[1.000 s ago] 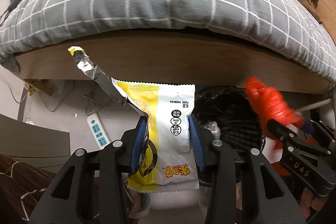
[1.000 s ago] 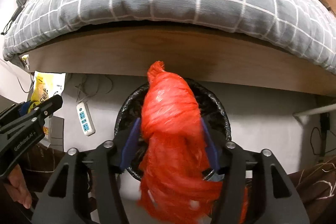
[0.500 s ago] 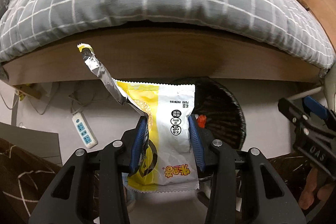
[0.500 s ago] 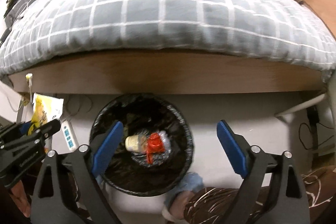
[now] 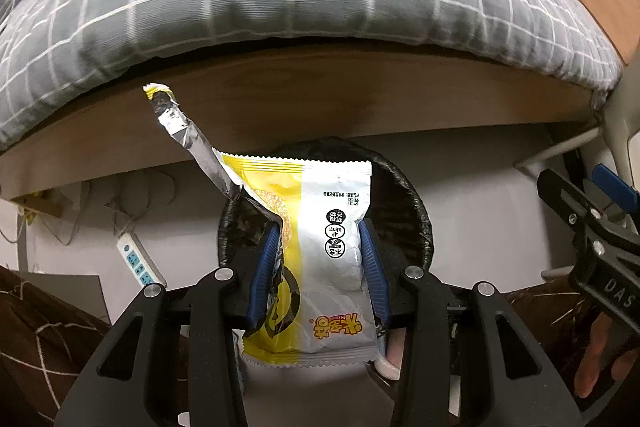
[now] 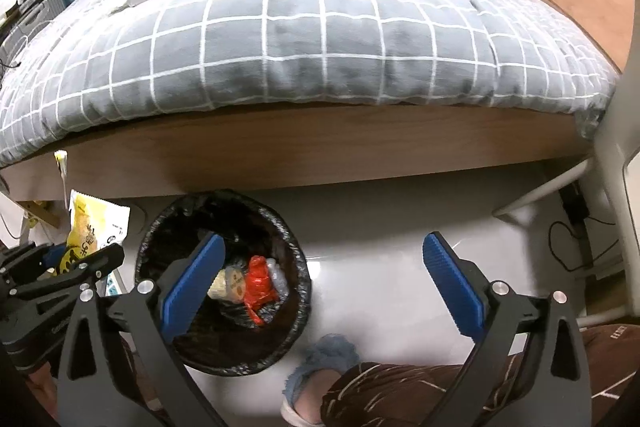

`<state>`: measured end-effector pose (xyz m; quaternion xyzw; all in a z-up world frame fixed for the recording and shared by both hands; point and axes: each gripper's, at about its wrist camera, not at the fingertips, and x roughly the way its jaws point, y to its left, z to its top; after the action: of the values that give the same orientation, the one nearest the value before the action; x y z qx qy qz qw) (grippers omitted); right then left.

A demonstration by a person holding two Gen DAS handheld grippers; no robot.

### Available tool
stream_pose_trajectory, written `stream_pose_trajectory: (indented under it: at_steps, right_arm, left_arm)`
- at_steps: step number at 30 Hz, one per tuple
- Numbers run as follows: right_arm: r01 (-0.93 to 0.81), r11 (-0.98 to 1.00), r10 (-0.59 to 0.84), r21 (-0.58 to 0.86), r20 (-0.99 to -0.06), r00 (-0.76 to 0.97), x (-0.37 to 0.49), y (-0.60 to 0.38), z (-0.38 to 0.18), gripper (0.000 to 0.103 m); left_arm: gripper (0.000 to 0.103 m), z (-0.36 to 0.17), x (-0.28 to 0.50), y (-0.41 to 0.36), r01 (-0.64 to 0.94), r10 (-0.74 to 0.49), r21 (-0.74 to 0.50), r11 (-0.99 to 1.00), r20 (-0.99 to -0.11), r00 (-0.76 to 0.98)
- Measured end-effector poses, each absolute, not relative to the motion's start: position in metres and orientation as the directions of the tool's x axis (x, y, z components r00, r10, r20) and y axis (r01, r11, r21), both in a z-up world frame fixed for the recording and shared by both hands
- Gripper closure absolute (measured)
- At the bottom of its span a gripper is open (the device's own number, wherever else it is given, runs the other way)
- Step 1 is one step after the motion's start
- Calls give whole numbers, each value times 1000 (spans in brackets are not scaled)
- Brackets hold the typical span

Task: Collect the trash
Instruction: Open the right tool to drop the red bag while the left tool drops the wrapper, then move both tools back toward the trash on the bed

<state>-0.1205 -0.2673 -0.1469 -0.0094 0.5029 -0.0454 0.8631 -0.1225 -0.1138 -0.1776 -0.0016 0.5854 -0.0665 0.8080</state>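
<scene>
Holding the wrapper (image 5: 320,255) clamped in your left tongs (image 5: 318,267), you're over the bin (image 5: 404,211); let go next. Your right tongs (image 6: 324,287), jaws just spread and empty, sit beside the bin (image 6: 160,239) holding the red bag (image 6: 260,283).

You had soft, even room light from above; the checked duvet (image 6: 320,39) was well lit, while the gap under the bed frame (image 5: 320,107) lay in shadow. Fisheye bending curved both views, corners went black, and the left view looked slightly soft.

Both wrist views look steeply down, sharing the bin (image 5: 416,211) (image 6: 296,267)
</scene>
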Motion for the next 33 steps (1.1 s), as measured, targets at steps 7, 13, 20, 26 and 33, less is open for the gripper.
stream_pose_trajectory:
  at_steps: [7, 13, 20, 26, 33]
  right_arm:
    - [78, 995, -89, -58, -871, 484, -122, -275, -150, 8]
    - [75, 996, -79, -49, -870, 486, -119, -270, -149, 8]
    - [62, 997, -68, -42, -865, 497, -117, -263, -145, 8]
    - [61, 997, -68, -43, -857, 510, -117, -260, -139, 8]
    - [64, 997, -63, -33, -835, 547, -113, -259, -123, 8]
  left_arm:
    - [59, -187, -120, -131, 140, -108, -69, 988, -949, 296]
    - [46, -192, -122, -131, 141, -78, -36, 989, -949, 307]
    - [25, -182, -122, -127, 147, -62, -13, 989, -941, 334]
    - [8, -169, -120, -120, 121, -57, -13, 993, -927, 370]
    - [6, -149, -112, -106, 101, -54, -14, 995, -913, 404]
